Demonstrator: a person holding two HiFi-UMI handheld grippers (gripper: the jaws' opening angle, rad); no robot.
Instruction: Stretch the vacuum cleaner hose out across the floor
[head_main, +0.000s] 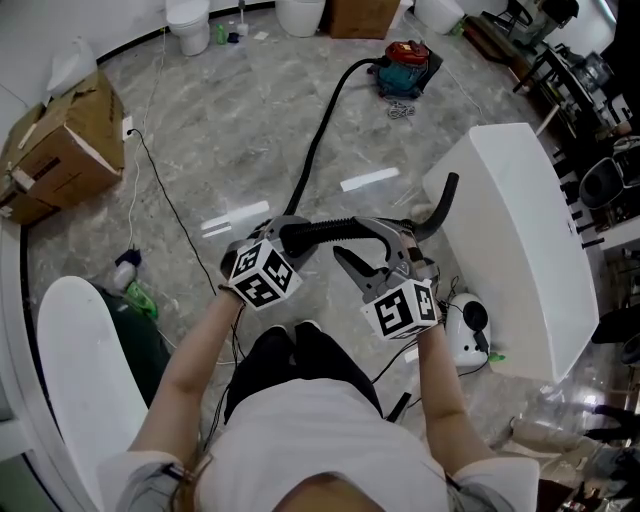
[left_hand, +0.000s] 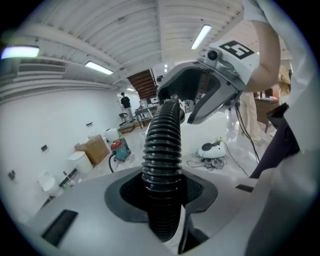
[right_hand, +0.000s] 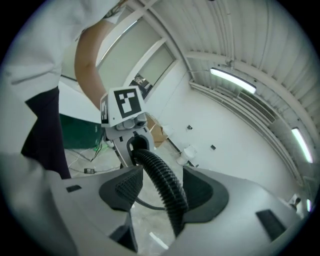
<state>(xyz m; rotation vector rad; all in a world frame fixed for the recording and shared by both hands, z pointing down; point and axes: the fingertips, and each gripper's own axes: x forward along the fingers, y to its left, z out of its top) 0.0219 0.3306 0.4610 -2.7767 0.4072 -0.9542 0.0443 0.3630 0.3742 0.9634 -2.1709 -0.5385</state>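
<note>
**Hose lifted at centre frame: one clamp on, one clamp loose**

Head view first. The vacuum cleaner hose (head_main: 318, 140) leaves the red-and-teal vacuum cleaner (head_main: 405, 65) at the top of the frame. It snakes down over the grey floor (head_main: 220, 140) to the centre, then bends right and passes through both tools. The left hand-held gripper (head_main: 288, 234) has it at the bend. The right hand-held gripper (head_main: 348, 237) sits just beside, further along the hose. Beyond it the hose's black end curves up to the right, near a white worktop (head_main: 520, 200).

Left gripper view now. The jaws are clamped on the ribbed hose, with pads pressed to both sides. The hose rises straight up mid-frame to the other tool at the top.

Over to the right gripper view. The jaws stand apart with the hose threaded between them. It runs close along the pad at frame right, and there is a clear gap to the left pad (right_hand: 122, 187). No grip here.
</note>
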